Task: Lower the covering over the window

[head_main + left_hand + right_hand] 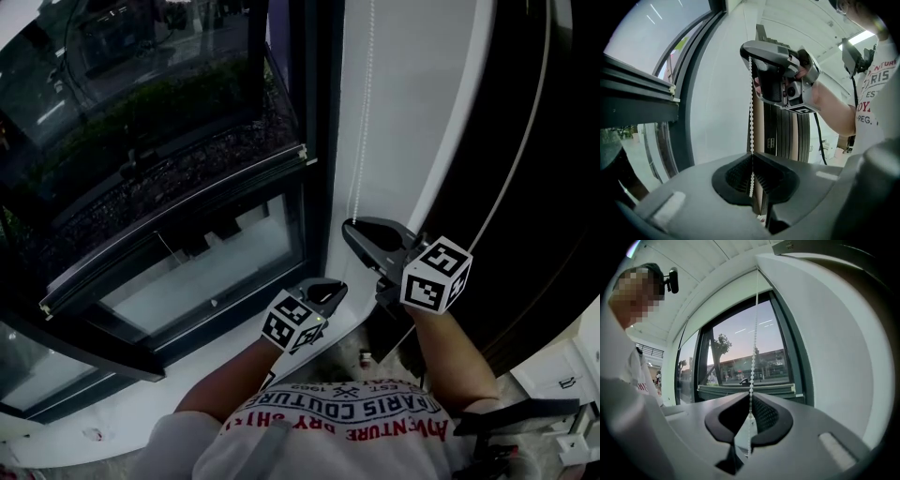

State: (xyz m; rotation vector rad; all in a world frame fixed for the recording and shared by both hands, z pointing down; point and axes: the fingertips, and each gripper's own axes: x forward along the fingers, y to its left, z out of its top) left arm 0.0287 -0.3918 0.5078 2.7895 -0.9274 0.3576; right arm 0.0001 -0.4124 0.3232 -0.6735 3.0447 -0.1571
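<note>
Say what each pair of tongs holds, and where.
Both grip the white bead chain: right tongs higher up the strand, left tongs lower down.

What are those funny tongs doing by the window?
A person stands beside a big window with tongs in each hand. The left tongs and the right tongs are both pinched shut on the white bead chain that hangs by the window's frame, with the right ones gripping higher up than the left. Pulling that chain is probably how the window covering gets lowered.
</note>
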